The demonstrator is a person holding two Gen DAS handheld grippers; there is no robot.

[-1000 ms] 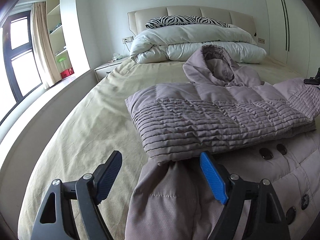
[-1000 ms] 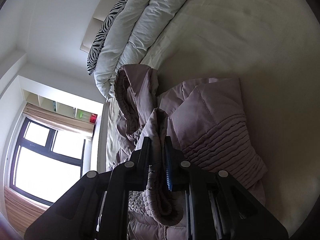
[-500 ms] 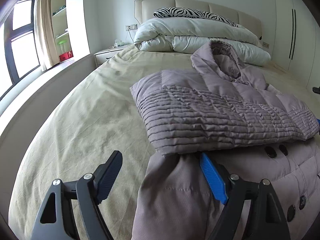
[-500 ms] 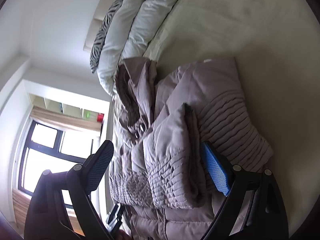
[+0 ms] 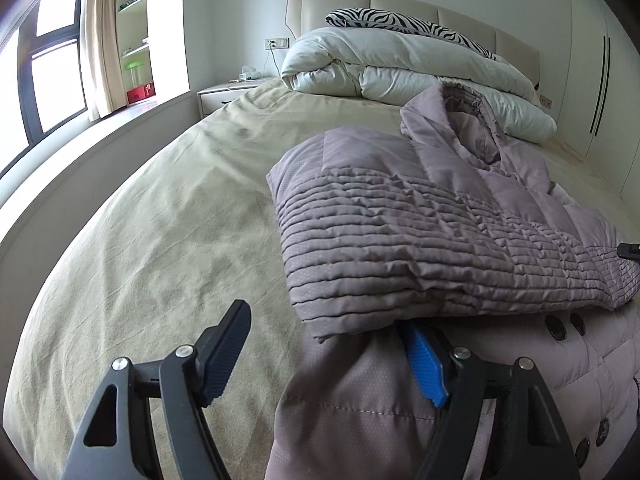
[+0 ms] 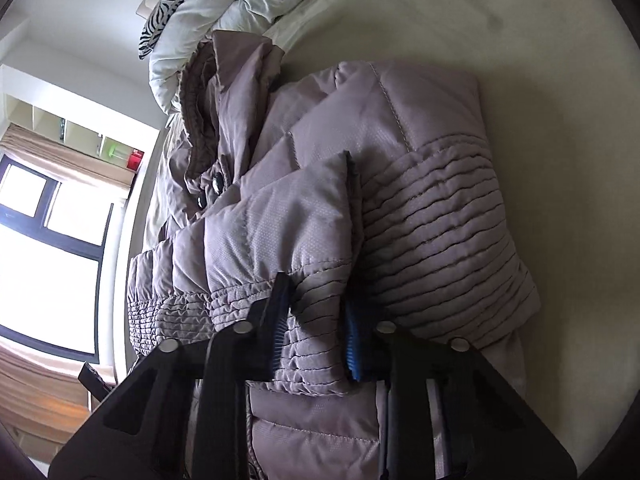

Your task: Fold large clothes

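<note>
A mauve quilted puffer coat (image 5: 420,232) with a hood and dark buttons lies on the beige bed, a ribbed sleeve folded across its front. My left gripper (image 5: 328,356) is open and low at the coat's near left edge; its blue finger sits under the folded sleeve. In the right wrist view the coat (image 6: 400,152) fills the middle. My right gripper (image 6: 316,328) stands part open around the ribbed cuff of the other sleeve (image 6: 280,240), which lies between the fingers. I cannot tell whether the pads touch it.
The beige bed sheet (image 5: 160,220) stretches to the left. A white duvet (image 5: 392,64) and a zebra pillow (image 5: 400,24) lie at the headboard. A nightstand (image 5: 228,94), a window and shelves are at the far left. A wardrobe (image 5: 600,80) is on the right.
My right gripper let go of the sleeve fold, opened wide, then narrowed around the sleeve cuff lying on the coat. My left gripper stayed open and edged closer to the coat.
</note>
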